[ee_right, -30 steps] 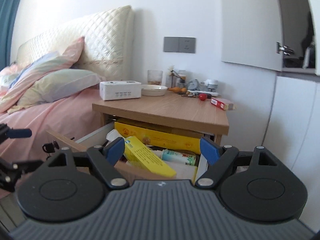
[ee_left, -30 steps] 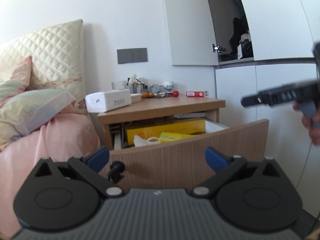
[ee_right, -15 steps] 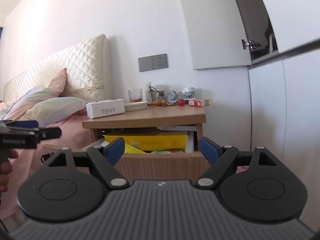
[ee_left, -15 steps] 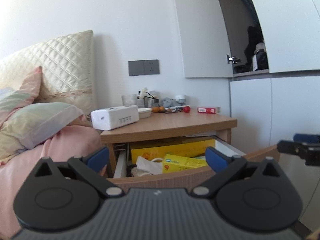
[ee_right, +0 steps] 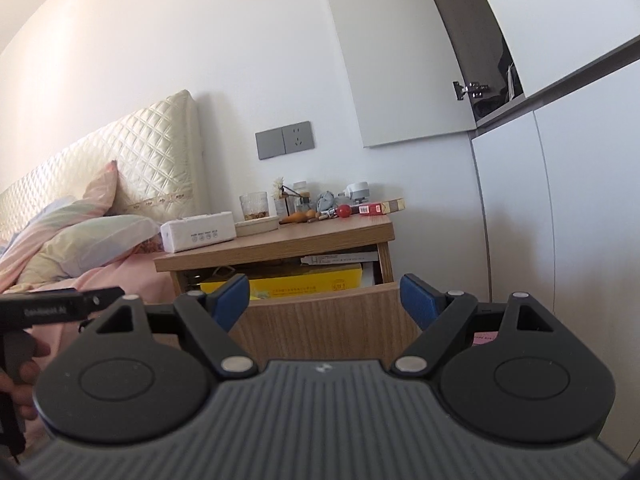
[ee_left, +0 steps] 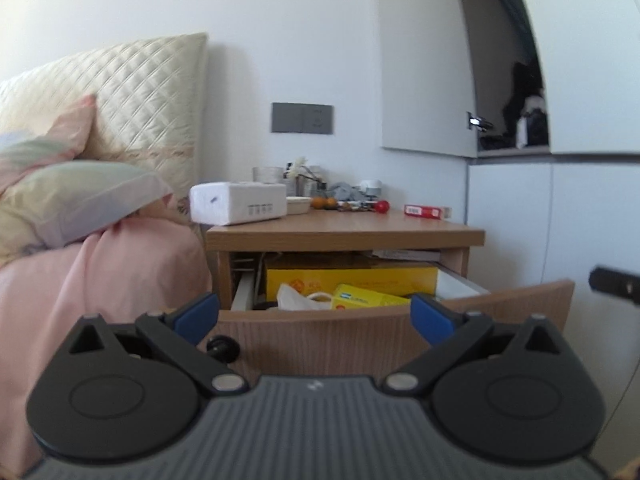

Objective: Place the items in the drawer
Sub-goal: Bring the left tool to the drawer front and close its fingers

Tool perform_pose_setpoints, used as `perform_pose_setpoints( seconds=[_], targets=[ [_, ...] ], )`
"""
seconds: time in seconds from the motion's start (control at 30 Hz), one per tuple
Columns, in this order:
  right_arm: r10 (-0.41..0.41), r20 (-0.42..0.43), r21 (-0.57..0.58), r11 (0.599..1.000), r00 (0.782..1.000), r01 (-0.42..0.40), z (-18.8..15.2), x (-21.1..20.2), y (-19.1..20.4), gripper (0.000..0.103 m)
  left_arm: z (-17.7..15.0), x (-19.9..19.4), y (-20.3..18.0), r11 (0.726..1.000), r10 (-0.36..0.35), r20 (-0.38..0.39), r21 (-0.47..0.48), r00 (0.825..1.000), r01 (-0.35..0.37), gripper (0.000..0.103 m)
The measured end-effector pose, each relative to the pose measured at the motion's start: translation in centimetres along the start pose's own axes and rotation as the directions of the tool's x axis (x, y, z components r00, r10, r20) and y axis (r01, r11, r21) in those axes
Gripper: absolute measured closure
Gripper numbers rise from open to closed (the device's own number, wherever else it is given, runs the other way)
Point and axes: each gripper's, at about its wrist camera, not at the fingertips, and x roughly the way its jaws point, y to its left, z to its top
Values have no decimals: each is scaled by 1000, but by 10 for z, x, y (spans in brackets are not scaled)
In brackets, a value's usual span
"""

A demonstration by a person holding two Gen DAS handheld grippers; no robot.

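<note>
The wooden nightstand (ee_left: 344,232) has its drawer (ee_left: 360,340) pulled out, with a black knob (ee_left: 222,346) on the front. Inside lie a large yellow box (ee_left: 352,278), a smaller yellow box (ee_left: 360,300) and a white bag (ee_left: 296,298). My left gripper (ee_left: 314,314) is open and empty, low in front of the drawer front. My right gripper (ee_right: 324,296) is also open and empty, facing the drawer front (ee_right: 320,320) from slightly below its rim. On the nightstand top sit a white tissue box (ee_right: 198,232), a red ball (ee_right: 343,211) and a red packet (ee_right: 376,208).
A bed with pink cover (ee_left: 100,280) and pillows (ee_left: 80,196) stands left of the nightstand. White cupboard doors (ee_left: 560,220) fill the right, with one upper door ajar. A glass (ee_right: 254,206), a small dish and clutter line the nightstand's back edge. A hand (ee_right: 20,364) holds the left gripper.
The right gripper has sunk and rolled; it looked down into the drawer before and now faces the drawer front. In the left view it dropped from upper right to the right edge.
</note>
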Motion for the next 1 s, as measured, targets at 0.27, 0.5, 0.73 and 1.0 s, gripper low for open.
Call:
perform_pose_setpoints(
  seconds=[0.27, 0.5, 0.73, 1.0],
  targets=[
    [-41, -10, 1, 999, 999, 41, -9, -1, 13, 19, -10, -13, 2, 1000, -6, 13, 24, 1000, 5, 0],
    [-37, -15, 9, 999, 999, 37, -15, -4, 15, 19, -19, -25, 0, 1000, 17, 14, -7, 1000, -17, 0],
    [19, -25, -10, 1000, 1000, -20, -15, -13, 10, 19, -30, -41, -14, 997, 80, 19, -25, 997, -79, 0],
    [23, -30, -9, 1000, 999, -23, -21, -19, 4, 28, -33, -51, -17, 990, 134, 51, -55, 990, -131, 8]
  ],
)
